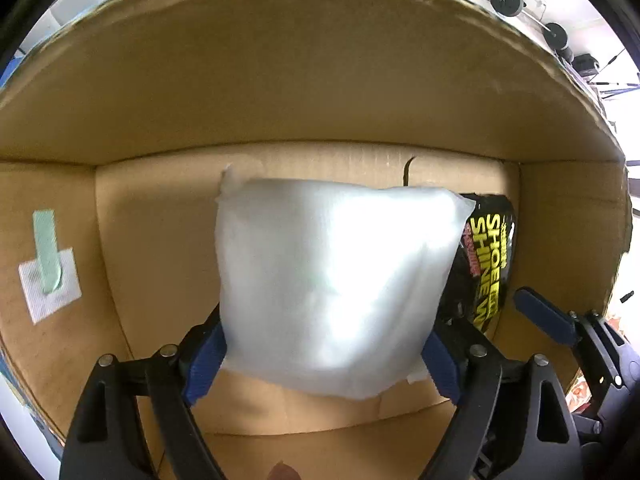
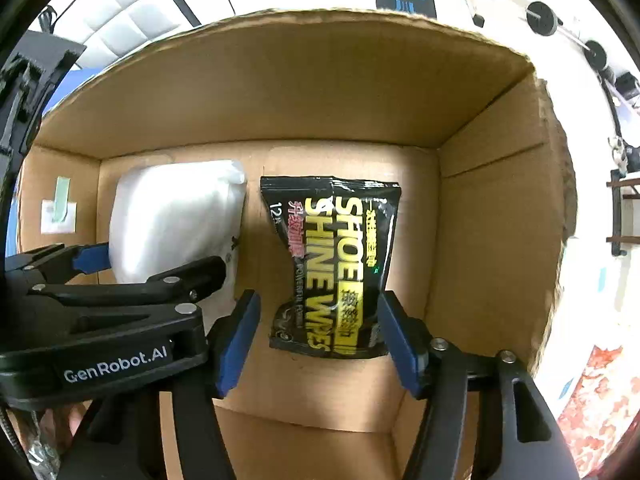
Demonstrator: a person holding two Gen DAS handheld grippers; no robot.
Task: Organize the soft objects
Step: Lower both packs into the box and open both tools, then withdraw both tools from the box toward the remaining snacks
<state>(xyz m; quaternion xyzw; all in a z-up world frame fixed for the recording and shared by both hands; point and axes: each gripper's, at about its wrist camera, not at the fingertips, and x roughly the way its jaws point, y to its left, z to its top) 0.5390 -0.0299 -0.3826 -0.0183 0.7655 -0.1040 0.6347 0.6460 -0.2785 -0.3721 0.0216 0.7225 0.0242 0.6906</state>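
Nearest in the left wrist view, the left tool (image 1: pixel 322 354) has its blue pads (image 1: pixel 204 364) pressed against both lower sides of a white soft packet (image 1: pixel 332 280), gripping it inside the cardboard box (image 1: pixel 280 80). That packet looks like a translucent pouch of white filling, though glare washes out its surface and I cannot tell what it contains. Its lower edge hangs close over the box floor; whether it touches is unclear.

Just to the right of it, partly hidden behind its edge, lies a black shoe shine wipes pack (image 1: pixel 490 264) with yellow lettering, near the box's right wall.

From the right wrist view, the right tool (image 2: pixel 316 340) is spread wide, its blue pads (image 2: pixel 238 340) standing either side of the lower end of the wipes pack (image 2: pixel 336 268). The right pad sits at the pack's edge, the left one apart from it. The pack lies flat on the box floor.

Farther left, a white patch with green tape (image 1: pixel 48 268) is stuck to the box's left wall.
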